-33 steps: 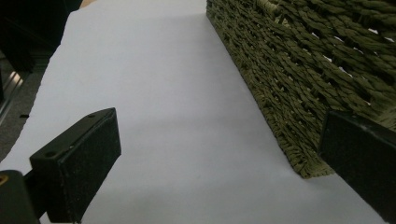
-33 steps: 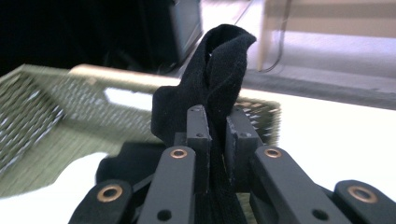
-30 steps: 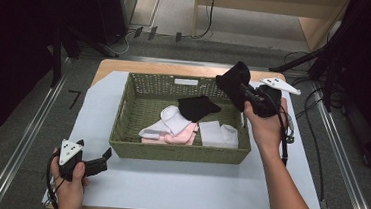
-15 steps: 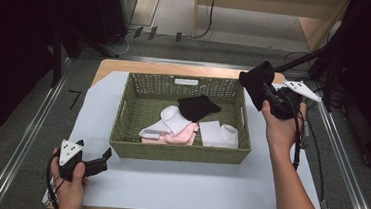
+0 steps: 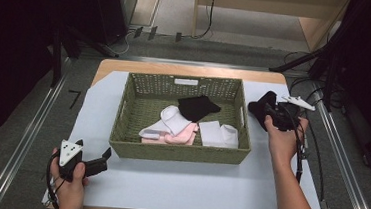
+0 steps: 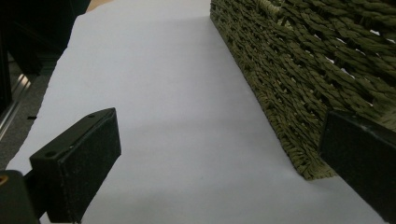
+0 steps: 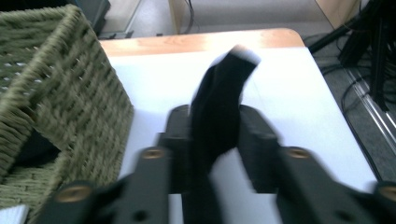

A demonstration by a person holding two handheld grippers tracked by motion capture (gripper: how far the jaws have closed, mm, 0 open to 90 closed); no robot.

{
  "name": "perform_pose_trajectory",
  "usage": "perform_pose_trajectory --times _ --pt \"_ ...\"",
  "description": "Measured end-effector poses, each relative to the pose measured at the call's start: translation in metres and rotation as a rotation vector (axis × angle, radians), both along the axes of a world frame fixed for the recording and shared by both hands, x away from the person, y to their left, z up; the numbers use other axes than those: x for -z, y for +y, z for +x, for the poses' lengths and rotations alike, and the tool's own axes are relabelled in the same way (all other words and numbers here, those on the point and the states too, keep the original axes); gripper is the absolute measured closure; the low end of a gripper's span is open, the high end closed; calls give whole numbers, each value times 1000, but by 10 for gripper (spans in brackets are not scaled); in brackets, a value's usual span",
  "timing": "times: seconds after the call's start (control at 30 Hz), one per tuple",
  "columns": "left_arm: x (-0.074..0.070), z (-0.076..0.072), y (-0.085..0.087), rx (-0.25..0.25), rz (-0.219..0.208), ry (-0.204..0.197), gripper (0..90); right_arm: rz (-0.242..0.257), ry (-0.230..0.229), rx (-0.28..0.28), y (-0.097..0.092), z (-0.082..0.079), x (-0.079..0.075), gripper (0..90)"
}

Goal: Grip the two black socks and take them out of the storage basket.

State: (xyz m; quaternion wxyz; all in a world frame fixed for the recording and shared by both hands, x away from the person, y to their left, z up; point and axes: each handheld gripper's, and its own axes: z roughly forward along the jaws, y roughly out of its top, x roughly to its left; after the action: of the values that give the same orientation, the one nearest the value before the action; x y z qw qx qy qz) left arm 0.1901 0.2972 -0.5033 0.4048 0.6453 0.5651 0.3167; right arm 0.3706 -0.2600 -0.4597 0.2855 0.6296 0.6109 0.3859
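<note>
Now, black sock [image 7: 217, 112] clamped in right tool [image 7: 212, 140], beside basket [image 5: 121, 129], left tool [image 6: 210, 154] jaws apart.

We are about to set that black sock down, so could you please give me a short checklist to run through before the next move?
1. Black sock clamped in right gripper: ok.
2. Sock clear of the basket wall: ok, it is held to the basket's right.
3. Bare white sheet beyond the sock for a drop: ok.
4. Left gripper out of the way, jaws open over the sheet: ok.
5. How far the sock hangs above the table: cannot tell.
</note>
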Motion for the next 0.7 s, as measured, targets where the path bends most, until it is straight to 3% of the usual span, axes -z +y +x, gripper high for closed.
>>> perform_pose_trajectory --times 0.1,0.17,0.43,0.7 --pt "0 0 0 1 2 3 5 11 -71 -12 6 -1 -11 489" --pt "0 0 0 1 2 4 5 1 -66 -30 13 -1 -23 456" --pt "0 0 0 1 -3 3 5 -25 -97 -138 59 0 -65 432" --pt "0 0 1 0 -10 -3 5 -50 -116 -229 115 6 -76 430"
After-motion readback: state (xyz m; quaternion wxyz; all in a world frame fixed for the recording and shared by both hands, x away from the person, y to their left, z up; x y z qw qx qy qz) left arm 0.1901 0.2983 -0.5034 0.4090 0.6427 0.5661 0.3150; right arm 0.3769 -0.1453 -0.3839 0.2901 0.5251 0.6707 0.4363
